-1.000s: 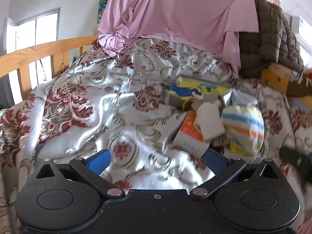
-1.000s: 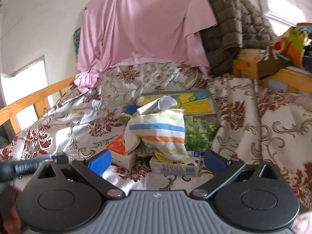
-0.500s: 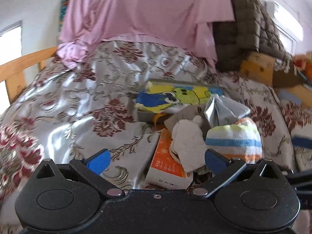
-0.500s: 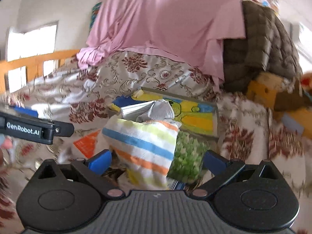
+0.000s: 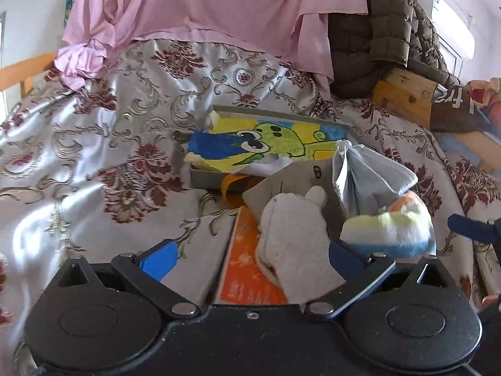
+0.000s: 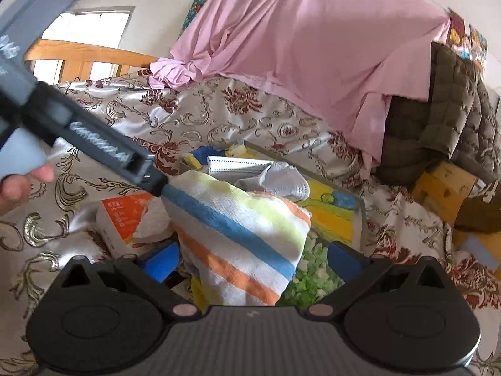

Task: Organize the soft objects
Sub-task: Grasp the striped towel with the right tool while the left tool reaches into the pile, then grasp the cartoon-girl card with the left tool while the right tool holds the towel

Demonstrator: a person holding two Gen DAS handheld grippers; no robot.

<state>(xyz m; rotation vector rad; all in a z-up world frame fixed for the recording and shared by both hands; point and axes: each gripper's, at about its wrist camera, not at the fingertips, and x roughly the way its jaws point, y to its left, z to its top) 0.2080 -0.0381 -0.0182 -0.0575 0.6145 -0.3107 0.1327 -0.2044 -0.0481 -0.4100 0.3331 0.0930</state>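
Observation:
A pile of soft things lies on the floral bedspread (image 5: 125, 156). A fuzzy white cloth (image 5: 294, 244) rests on an orange box (image 5: 241, 269), both between the fingers of my open left gripper (image 5: 252, 257). To its right sit a striped towel (image 5: 388, 228) and a grey sock (image 5: 369, 175). In the right wrist view the striped towel (image 6: 238, 228) bulges between the fingers of my open right gripper (image 6: 253, 258). The left gripper's fingers (image 6: 147, 175) reach the towel's upper left edge. Folded face masks (image 6: 235, 164) and the grey sock (image 6: 275, 178) lie behind it.
A flat box with a cartoon picture (image 5: 266, 141) lies behind the pile, a green-patterned bag (image 6: 313, 275) under the towel. A pink sheet (image 5: 203, 9) and a brown quilted jacket (image 5: 375, 31) hang at the back. A wooden bed rail (image 6: 87, 53) runs on the left. A hand (image 6: 18, 185) holds the left gripper.
Both grippers have come in close to the pile. The left one swung right over the orange box and white cloth. The striped towel now sits between the right gripper's fingers.

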